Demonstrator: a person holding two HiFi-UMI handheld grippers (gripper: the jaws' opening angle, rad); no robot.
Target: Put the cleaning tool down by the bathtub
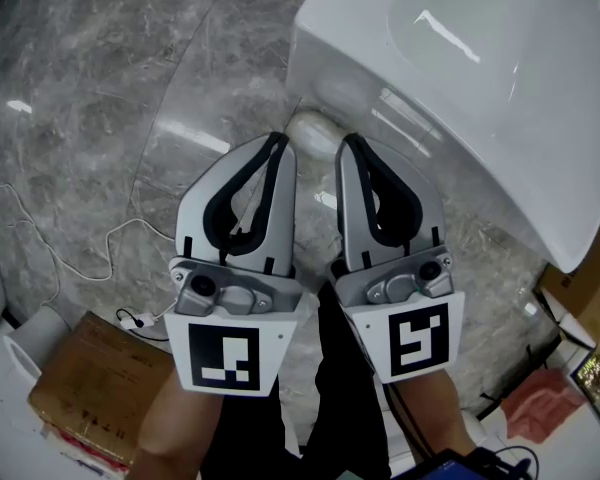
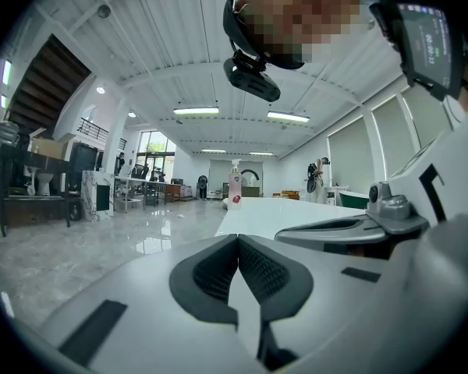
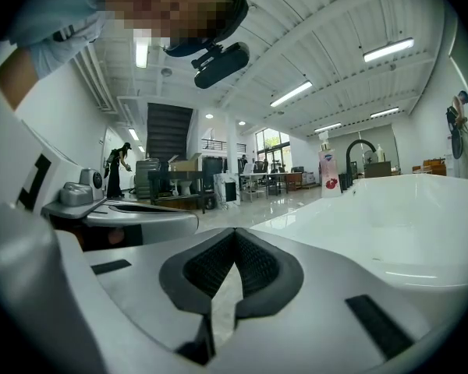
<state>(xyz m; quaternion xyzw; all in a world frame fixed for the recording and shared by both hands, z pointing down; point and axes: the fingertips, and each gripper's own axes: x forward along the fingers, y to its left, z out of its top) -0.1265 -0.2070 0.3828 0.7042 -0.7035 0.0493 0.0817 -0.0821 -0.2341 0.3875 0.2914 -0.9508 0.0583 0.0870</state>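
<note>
head view steeply down, gripper views level, bathtub in all

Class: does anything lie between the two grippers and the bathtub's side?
Only a pale rounded thing lies on the floor at the bathtub's foot, just beyond the tips of the left gripper and right gripper, both shut and empty. What it is, I cannot tell.

Left gripper, right gripper: jaws together

My right gripper has its fingers pressed together at the tips, with nothing between them. Just to the right lies the white bathtub. On my left the left gripper shows, and a glossy floor stretches beyond.
</note>
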